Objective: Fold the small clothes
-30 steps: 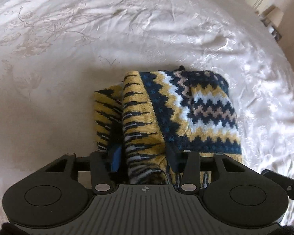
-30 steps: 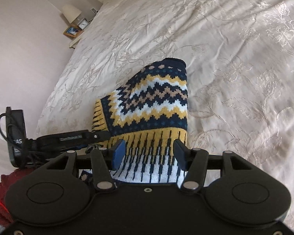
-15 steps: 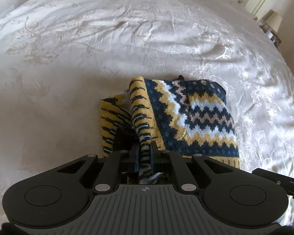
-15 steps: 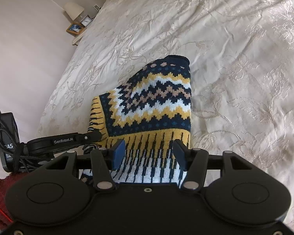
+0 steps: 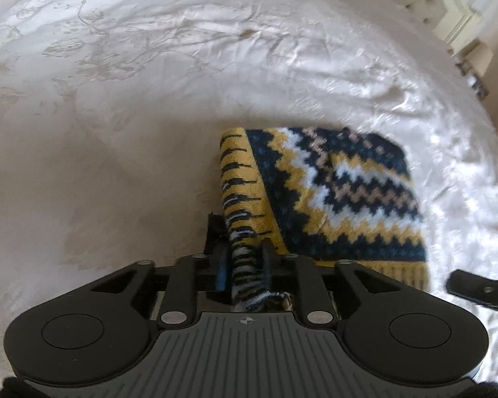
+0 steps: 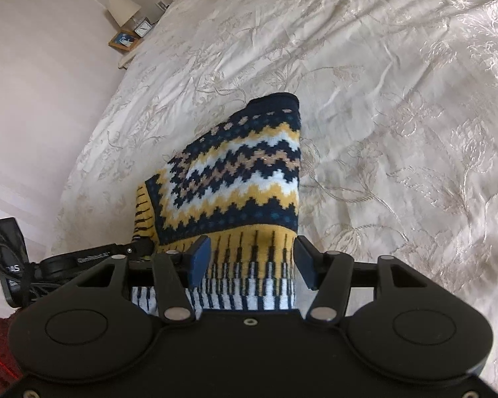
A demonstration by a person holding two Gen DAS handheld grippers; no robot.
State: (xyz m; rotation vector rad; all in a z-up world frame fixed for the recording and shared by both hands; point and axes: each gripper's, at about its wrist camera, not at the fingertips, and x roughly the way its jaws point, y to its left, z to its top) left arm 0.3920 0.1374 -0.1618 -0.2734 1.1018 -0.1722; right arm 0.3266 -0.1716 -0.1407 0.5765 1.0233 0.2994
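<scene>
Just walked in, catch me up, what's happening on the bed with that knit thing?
A person is folding a small patterned sweater on the bedspread. The left gripper is shut on a bunched striped edge of it. The right gripper is open, its fingers either side of the striped hem, gripping nothing.

Faint lettering along the left gripper's (image 6: 93,258) side is too blurred to read; "AS" shows on the black box (image 6: 11,265).
</scene>
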